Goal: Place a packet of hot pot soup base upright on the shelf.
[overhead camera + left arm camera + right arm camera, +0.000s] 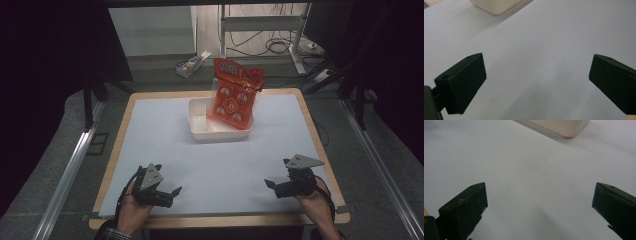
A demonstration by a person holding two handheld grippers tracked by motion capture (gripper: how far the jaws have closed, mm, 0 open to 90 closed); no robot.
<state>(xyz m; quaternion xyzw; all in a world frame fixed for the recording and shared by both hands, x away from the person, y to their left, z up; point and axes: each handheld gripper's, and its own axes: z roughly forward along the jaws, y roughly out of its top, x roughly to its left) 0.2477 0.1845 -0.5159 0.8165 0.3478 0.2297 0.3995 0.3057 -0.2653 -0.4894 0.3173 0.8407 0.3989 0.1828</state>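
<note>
Both tools, left tool (170, 192) and right tool (272, 185), gape empty. Ahead, the red bag (233, 94) leans in the white tray (200, 127); a one-sided grip may tip it.

A small blue-and-white carton (191, 63) lies on the grey floor (150, 70) beyond the far edge of the bench (165, 145), whose top is covered white with a wooden rim. Behind it stands a metal frame (260, 22), with cables (277, 45) looped on the floor beneath. Metal rails (65, 175) run along both sides of the bench.
</note>
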